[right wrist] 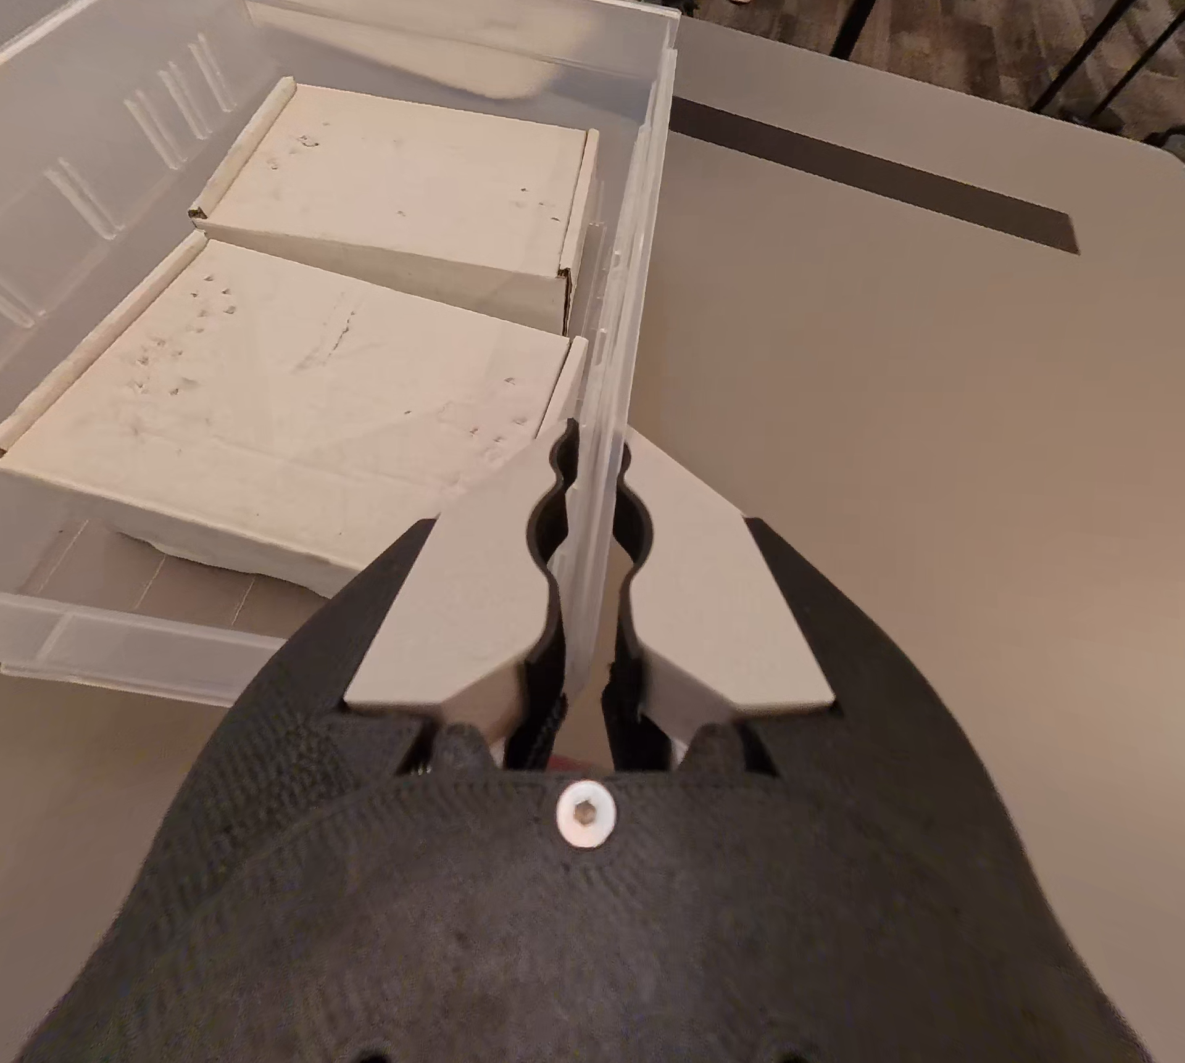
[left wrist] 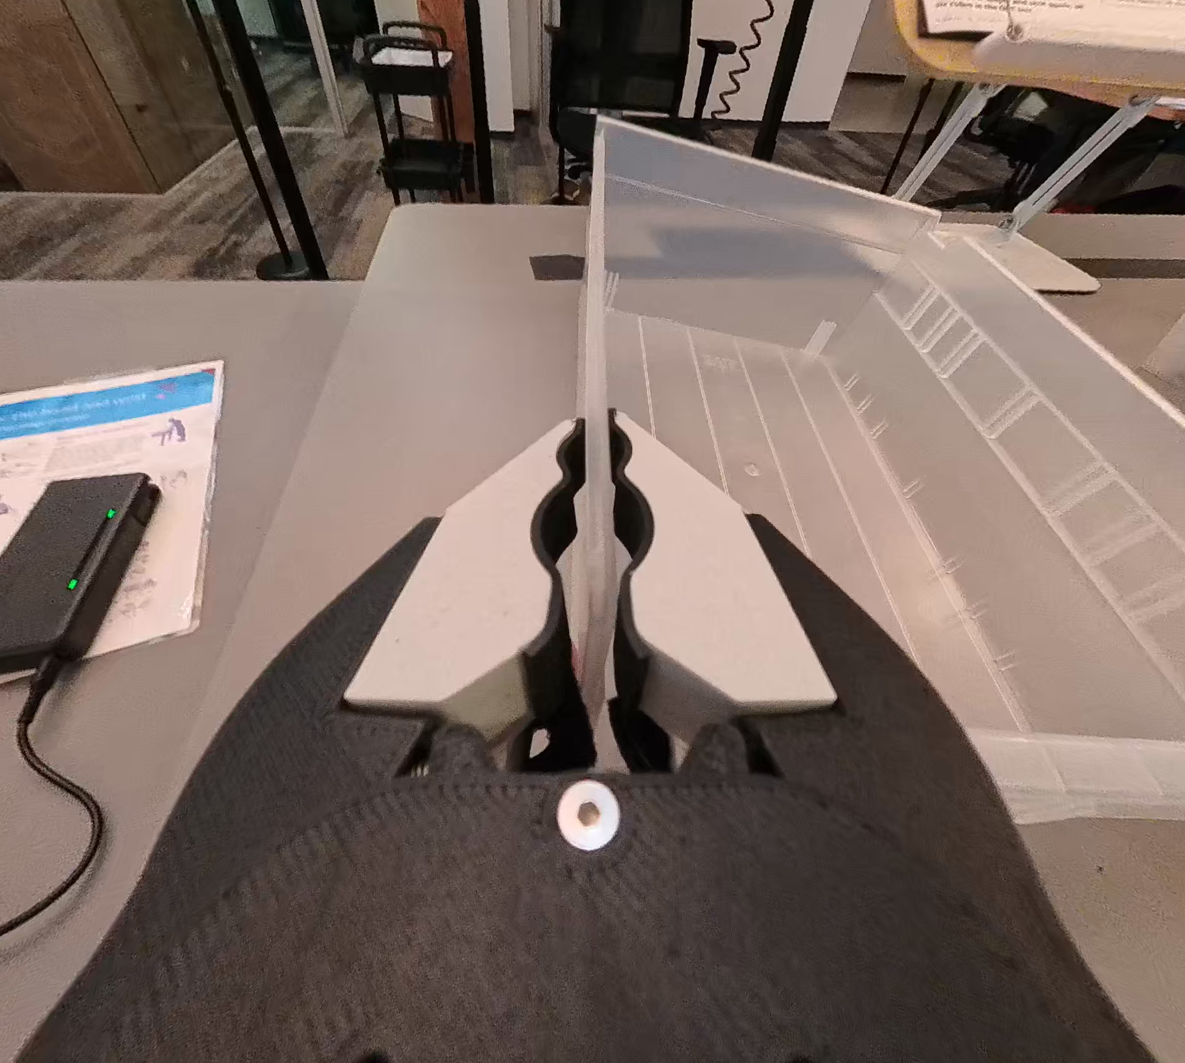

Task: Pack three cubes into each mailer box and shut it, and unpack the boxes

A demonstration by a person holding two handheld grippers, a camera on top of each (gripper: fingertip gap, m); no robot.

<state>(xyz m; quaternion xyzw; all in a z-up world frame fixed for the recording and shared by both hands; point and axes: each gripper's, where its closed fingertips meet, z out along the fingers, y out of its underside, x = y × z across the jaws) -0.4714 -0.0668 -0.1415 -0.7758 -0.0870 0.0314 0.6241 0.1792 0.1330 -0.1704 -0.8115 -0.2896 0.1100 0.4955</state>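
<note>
In the left wrist view, my left gripper (left wrist: pixel 596 423) was clamped on the left wall of a clear plastic bin (left wrist: pixel 930 455), the thin translucent wall standing upright between the two pale, wavy-edged fingers (left wrist: pixel 506 571) and running straight away from the camera. The bin's long axis lay along that same line, away from me, and it sat on a smooth grey table (left wrist: pixel 449 327). Its floor was ribbed with raised lines, and its far long wall carried moulded ladder-like ribs. The part of the floor seen from this side held no mailer box. Left of the bin lay a printed sheet in a glossy sleeve (left wrist: pixel 128 455), with a black matte power bank (left wrist: pixel 64 558) on it showing two green lights and a braided cable. In the right wrist view, my right gripper (right wrist: pixel 596 442) was closed on the opposite, right wall of the same bin (right wrist: pixel 115 90), that wall again standing on edge between the fingers and leading away from the camera. Inside the bin lay two white mailer boxes, both shut, flat and rectangular, of scuffed corrugated card with small dark marks on the lids. The near mailer box (right wrist: pixel 276 391) sat just beside the gripped wall, and the far mailer box (right wrist: pixel 397 186) lay just beyond it, the two set one behind the other along the bin's length. A dark strip of tape (right wrist: pixel 865 173) crossed the table (right wrist: pixel 898 455) to the right.
</note>
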